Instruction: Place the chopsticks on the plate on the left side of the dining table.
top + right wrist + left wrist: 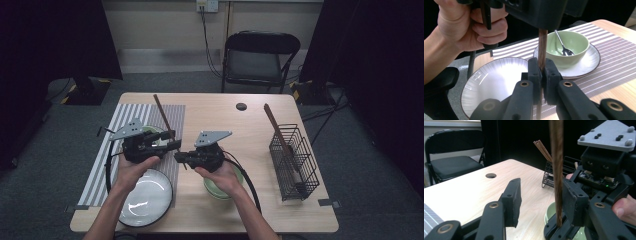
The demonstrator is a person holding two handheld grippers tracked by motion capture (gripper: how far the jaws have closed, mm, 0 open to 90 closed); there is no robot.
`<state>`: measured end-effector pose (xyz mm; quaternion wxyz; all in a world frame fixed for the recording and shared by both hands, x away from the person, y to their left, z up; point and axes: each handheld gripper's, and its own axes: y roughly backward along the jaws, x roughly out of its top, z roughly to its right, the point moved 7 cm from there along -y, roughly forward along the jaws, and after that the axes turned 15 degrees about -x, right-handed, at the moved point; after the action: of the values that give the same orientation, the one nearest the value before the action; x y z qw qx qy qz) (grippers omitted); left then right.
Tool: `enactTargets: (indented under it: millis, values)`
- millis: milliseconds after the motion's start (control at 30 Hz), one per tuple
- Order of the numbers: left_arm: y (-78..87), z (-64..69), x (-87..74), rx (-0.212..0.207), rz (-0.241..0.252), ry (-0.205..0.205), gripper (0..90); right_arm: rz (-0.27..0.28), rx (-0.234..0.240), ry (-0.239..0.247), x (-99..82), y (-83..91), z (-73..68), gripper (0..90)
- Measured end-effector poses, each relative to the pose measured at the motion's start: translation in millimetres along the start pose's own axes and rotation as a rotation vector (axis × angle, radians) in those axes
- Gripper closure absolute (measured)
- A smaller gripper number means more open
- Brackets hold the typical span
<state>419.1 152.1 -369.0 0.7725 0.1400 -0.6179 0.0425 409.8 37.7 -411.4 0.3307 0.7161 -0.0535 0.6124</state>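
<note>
Here the chopstick (165, 120) stands tilted, long axis rising up and away over the striped mat (107, 150). Right gripper (181, 157) jaws pinch its lower end; left gripper (176, 144) jaws stand spread, not pressing it.

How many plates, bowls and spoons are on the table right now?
Plates: 2, the large plate and the small plate on the striped mat.
Bowls: 2, both green, the bowl with the spoon and the bowl on bare wood.
Spoons: 1, the spoon.
Total: 5
</note>
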Motion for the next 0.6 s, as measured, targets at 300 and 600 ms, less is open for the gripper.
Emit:
enactTargets:
  millis: [300,600]
  values:
    - [-2.7,1.4,0.7,-0.005,-0.009,0.002,47.3,-0.018,-0.035,0.024,-4.8,15.9,3.3,86.6]
    - [5.1,0.7,8.5,0.018,0.02,0.003,40.7,-0.082,-0.045,0.038,-29.0,25.3,11.4,86.6]
